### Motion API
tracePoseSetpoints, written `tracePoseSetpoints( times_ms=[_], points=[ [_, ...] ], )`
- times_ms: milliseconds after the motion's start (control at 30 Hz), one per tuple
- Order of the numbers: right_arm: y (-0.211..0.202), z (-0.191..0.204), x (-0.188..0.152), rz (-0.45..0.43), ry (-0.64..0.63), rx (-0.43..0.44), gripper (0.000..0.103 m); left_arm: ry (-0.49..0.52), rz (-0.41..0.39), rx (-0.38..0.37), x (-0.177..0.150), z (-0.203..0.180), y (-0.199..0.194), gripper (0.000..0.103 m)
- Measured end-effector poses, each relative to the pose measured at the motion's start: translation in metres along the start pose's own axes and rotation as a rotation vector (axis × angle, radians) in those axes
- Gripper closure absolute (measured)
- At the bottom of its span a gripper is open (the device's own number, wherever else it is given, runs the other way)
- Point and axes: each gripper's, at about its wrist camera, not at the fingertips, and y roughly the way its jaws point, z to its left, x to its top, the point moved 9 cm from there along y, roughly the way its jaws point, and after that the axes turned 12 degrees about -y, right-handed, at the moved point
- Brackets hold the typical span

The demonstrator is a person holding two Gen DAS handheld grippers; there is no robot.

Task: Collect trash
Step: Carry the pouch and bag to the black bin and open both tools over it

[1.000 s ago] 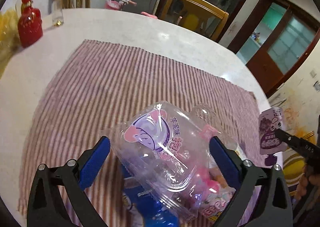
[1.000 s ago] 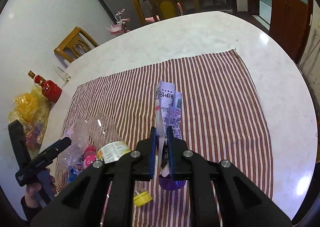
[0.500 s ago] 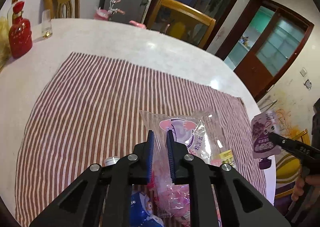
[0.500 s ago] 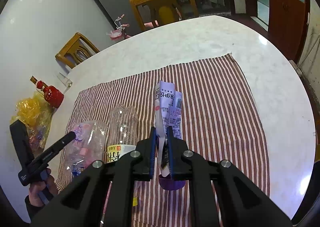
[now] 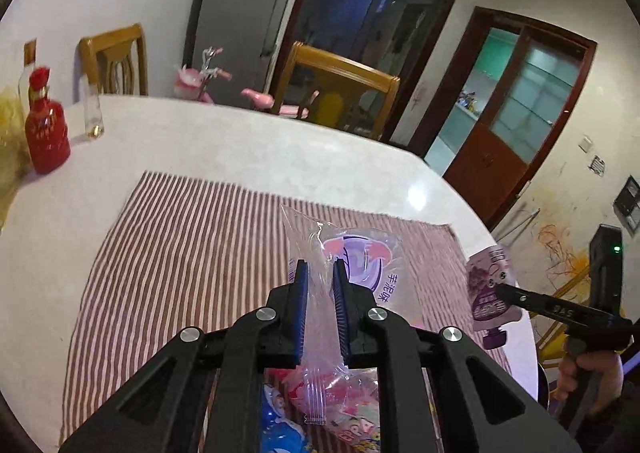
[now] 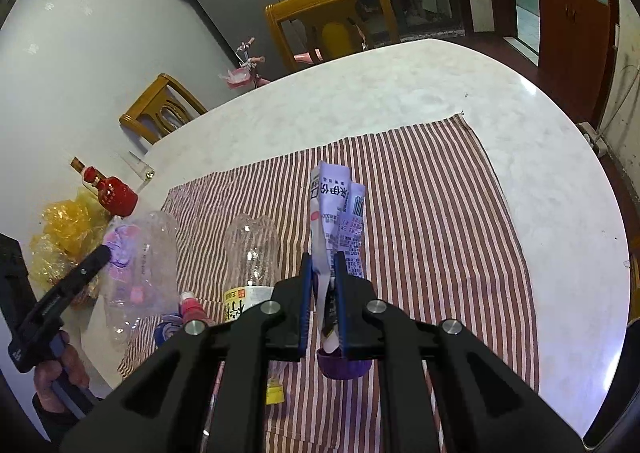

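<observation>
My left gripper is shut on a clear plastic snack bag with pink and purple print, held up above the striped cloth. It also shows in the right wrist view. My right gripper is shut on a purple drink pouch with a purple cap, lifted over the cloth; it shows at the right of the left wrist view. An empty clear bottle with a yellow cap lies on the cloth. Colourful wrappers lie below the left gripper.
A round white marble table carries the cloth. A red bottle and a glass stand at the far left, next to a yellow plastic bag. Wooden chairs stand behind the table.
My left gripper closed on the clear snack bag and lifted it up off the pile. The right gripper kept holding the pouch, nearly still.
</observation>
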Motion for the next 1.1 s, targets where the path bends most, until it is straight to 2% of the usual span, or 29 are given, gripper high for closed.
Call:
tracePoseSetpoints(
  times_ms=[167, 367, 500, 600, 733, 867, 1033, 1100],
  points=[
    [-0.016, -0.006, 0.001, -0.03, 0.008, -0.003, 0.091, 0.046, -0.037, -0.037, 0.007, -0.024, -0.022, 0.091],
    [-0.048, -0.03, -0.001, -0.088, 0.046, -0.028, 0.091, 0.121, -0.04, -0.1, 0.003, -0.067, -0.034, 0.091],
    [-0.079, -0.07, -0.012, -0.128, 0.106, -0.081, 0.091, 0.18, -0.023, -0.157, -0.007, -0.109, -0.034, 0.091],
    [-0.109, -0.114, -0.033, -0.155, 0.174, -0.149, 0.091, 0.227, -0.004, -0.208, -0.02, -0.142, -0.033, 0.091],
    [-0.153, -0.195, -0.084, -0.156, 0.302, -0.295, 0.091, 0.291, 0.033, -0.285, -0.043, -0.194, -0.027, 0.091],
    [-0.179, -0.274, -0.159, -0.1, 0.463, -0.446, 0.091, 0.341, 0.075, -0.351, -0.07, -0.237, -0.023, 0.091],
    [-0.174, -0.345, -0.252, 0.021, 0.634, -0.554, 0.091, 0.418, 0.131, -0.424, -0.109, -0.288, -0.022, 0.091],
    [-0.17, -0.359, -0.274, 0.051, 0.667, -0.572, 0.091, 0.444, 0.148, -0.448, -0.124, -0.305, -0.024, 0.091]
  ],
)
